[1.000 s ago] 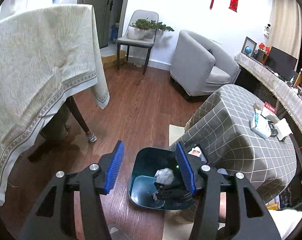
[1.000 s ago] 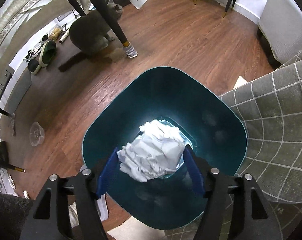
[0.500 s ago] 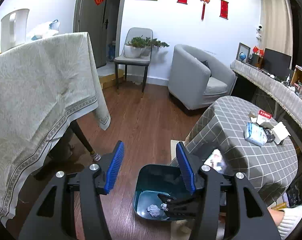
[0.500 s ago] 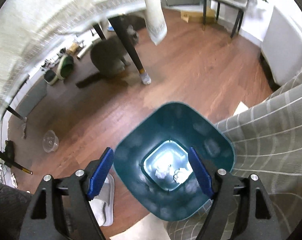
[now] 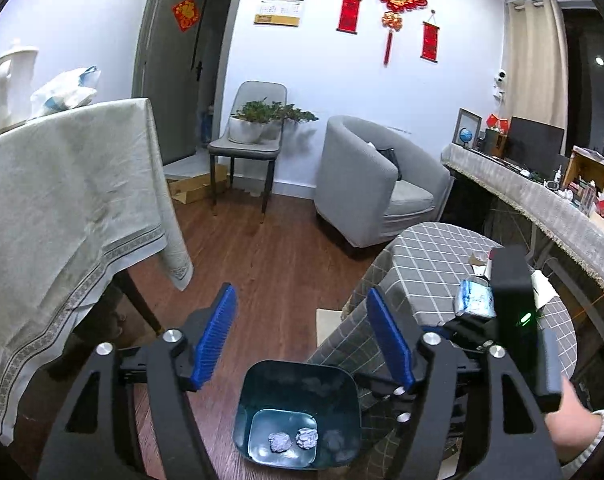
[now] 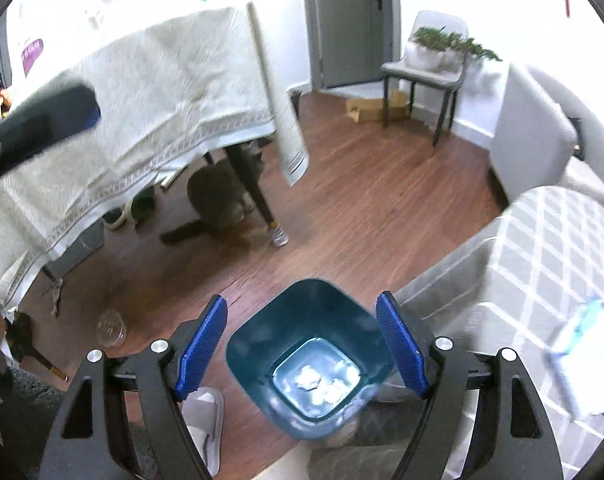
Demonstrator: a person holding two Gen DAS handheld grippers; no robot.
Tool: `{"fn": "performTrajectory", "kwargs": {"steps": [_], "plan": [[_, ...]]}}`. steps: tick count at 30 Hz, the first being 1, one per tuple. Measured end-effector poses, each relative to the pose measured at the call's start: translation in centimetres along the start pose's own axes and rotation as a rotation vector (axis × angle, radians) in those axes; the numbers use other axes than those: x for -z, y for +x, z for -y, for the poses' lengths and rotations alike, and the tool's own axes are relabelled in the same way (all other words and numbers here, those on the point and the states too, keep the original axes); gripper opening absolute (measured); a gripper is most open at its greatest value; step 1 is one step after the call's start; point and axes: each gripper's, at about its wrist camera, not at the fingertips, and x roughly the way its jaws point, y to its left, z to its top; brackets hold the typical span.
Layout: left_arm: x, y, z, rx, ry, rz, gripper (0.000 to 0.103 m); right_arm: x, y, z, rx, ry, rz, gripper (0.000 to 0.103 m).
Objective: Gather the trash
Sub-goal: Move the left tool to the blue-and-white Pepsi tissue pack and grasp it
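A dark teal trash bin point(image 5: 297, 384) stands on the wood floor beside the checked table; it also shows in the right wrist view point(image 6: 257, 340). Two crumpled paper balls point(image 5: 293, 439) lie on its bottom, also seen in the right wrist view point(image 6: 322, 382). My left gripper point(image 5: 302, 330) is open and empty, high above the bin. My right gripper point(image 6: 302, 340) is open and empty, above the bin. The right gripper's body point(image 5: 514, 320) shows at the right of the left wrist view.
A low table with a grey checked cloth point(image 5: 422, 264) holds a tissue pack point(image 5: 476, 300) and small boxes. A tall table with a cream cloth point(image 5: 61, 200) stands left. A grey cat point(image 6: 217, 196) sits under it. An armchair point(image 5: 374, 184) and a chair with a plant point(image 5: 249, 136) stand behind.
My right gripper opened and let the crumpled paper drop into the bin. Both grippers have since risen away from the bin.
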Motion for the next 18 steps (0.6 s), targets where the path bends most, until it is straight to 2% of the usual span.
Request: {"fn": "performTrajectory", "kwargs": {"steps": [2,6,18], "plan": [[-0.1,0.4,1.0,0.020,0.016,0.004,0.082,-0.1,-1.5,0.9,0.023,0.000,0.030,0.078],[-0.3,1.3,2.7,0.060,0.033,0.008,0.089,0.0,-3.7,2.6,0.094,-0.014,0.077,0.079],[0.2,5.6,9.2,0.145,0.093,-0.033,0.094,2.7,-8.8,8.7,0.233,-0.006,0.146,0.079]]}}
